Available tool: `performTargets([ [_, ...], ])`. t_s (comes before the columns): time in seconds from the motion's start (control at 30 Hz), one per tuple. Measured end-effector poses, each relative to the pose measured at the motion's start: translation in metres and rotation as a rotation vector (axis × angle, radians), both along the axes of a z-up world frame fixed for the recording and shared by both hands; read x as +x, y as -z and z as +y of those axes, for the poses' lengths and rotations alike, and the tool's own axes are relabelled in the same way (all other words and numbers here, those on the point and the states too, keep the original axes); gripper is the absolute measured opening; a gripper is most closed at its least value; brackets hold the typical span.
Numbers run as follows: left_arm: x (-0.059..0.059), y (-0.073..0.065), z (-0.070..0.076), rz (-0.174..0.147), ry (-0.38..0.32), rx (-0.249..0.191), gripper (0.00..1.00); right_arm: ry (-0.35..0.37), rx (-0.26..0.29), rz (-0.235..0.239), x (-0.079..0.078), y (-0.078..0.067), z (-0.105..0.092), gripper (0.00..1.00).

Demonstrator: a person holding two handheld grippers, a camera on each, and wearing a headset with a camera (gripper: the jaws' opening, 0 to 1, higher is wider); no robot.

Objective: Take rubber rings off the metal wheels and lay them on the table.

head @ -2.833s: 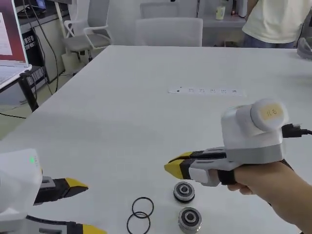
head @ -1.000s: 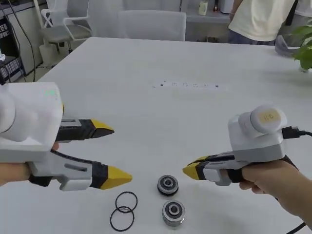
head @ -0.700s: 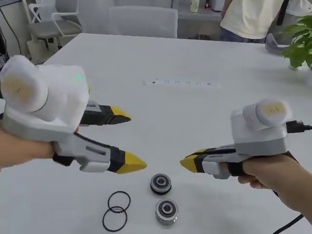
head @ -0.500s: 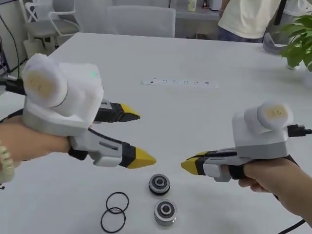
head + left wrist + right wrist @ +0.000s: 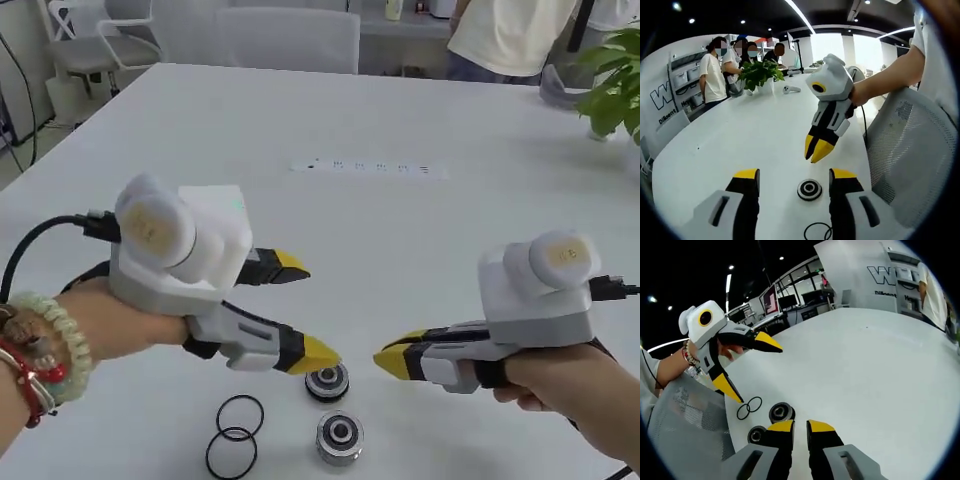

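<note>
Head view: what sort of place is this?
Probably an office meeting room: a white table with a power strip on it, an office chair at its far end, and a potted plant.

The rubber rings (image 5: 235, 432) are black, the metal wheels (image 5: 340, 437) silver and black, the table (image 5: 330, 120) white.

— From where does the head view look?
— From above, close, forward and down on the white table (image 5: 400, 230).
— And the two gripper views?
— Low, along their own jaws, facing each other. All three share one metal wheel (image 5: 809, 189) and the rubber rings (image 5: 749, 408).
</note>
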State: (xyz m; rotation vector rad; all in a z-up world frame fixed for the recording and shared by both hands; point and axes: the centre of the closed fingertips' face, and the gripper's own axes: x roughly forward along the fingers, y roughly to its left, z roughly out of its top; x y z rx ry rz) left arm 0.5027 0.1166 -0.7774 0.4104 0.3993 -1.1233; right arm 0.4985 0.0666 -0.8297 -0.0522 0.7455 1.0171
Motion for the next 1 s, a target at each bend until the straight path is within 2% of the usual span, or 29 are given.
performTargets([
  [0.1, -0.001, 0.007, 0.002, 0.002, -0.002, 0.006, 0.52, -0.025, 0.0, -0.002, -0.003, 0.002, 0.002, 0.08],
  [0.17, -0.001, 0.009, 0.002, -0.014, 0.009, 0.008, 0.51, -0.039, -0.003, -0.003, -0.005, 0.004, 0.004, 0.08],
  [0.3, 0.0, 0.014, 0.004, -0.006, 0.004, -0.009, 0.45, -0.05, -0.012, 0.008, -0.008, 0.01, 0.004, 0.09],
  [0.57, 0.001, 0.025, 0.004, -0.026, 0.004, 0.025, 0.4, -0.089, -0.044, 0.002, -0.014, 0.019, 0.006, 0.11],
  [0.83, -0.007, 0.042, -0.002, -0.003, 0.032, 0.055, 0.34, -0.147, -0.059, -0.014, -0.022, 0.027, 0.012, 0.14],
  [1.0, -0.011, 0.046, -0.008, -0.013, 0.063, 0.066, 0.28, -0.196, -0.069, -0.041, -0.028, 0.027, 0.021, 0.15],
])
